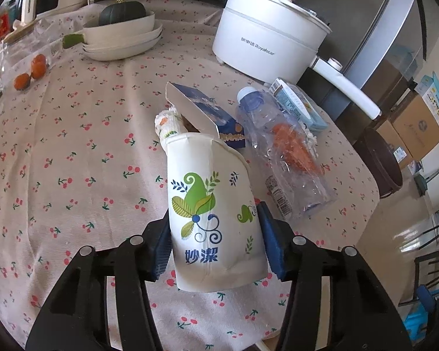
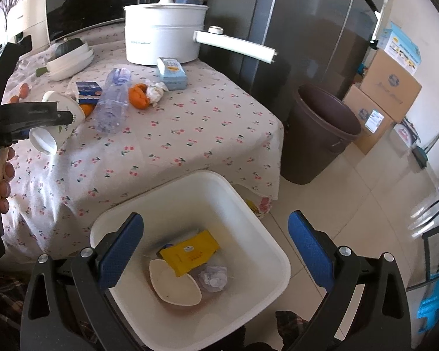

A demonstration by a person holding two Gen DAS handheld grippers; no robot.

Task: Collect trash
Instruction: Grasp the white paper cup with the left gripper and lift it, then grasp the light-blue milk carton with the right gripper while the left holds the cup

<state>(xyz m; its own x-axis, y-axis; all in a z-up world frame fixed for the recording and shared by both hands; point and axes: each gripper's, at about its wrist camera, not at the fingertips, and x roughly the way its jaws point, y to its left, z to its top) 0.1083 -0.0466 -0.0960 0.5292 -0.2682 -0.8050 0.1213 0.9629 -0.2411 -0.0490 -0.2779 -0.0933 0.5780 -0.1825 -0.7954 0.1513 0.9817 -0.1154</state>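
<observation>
My left gripper is shut on a squashed white paper cup with green leaf print, held just above the cherry-print tablecloth. The cup also shows in the right wrist view, in the left gripper. Beyond it lie a blue snack box, a clear plastic bottle, orange peel, a crumpled tissue and a light blue carton. My right gripper is open over a white bin holding a yellow packet, a flattened cup and a tissue ball.
A white electric pot with a long handle stands at the table's back. Stacked bowls with a squash and oranges sit at the left. A brown bin, cardboard boxes and a fridge stand beside the table.
</observation>
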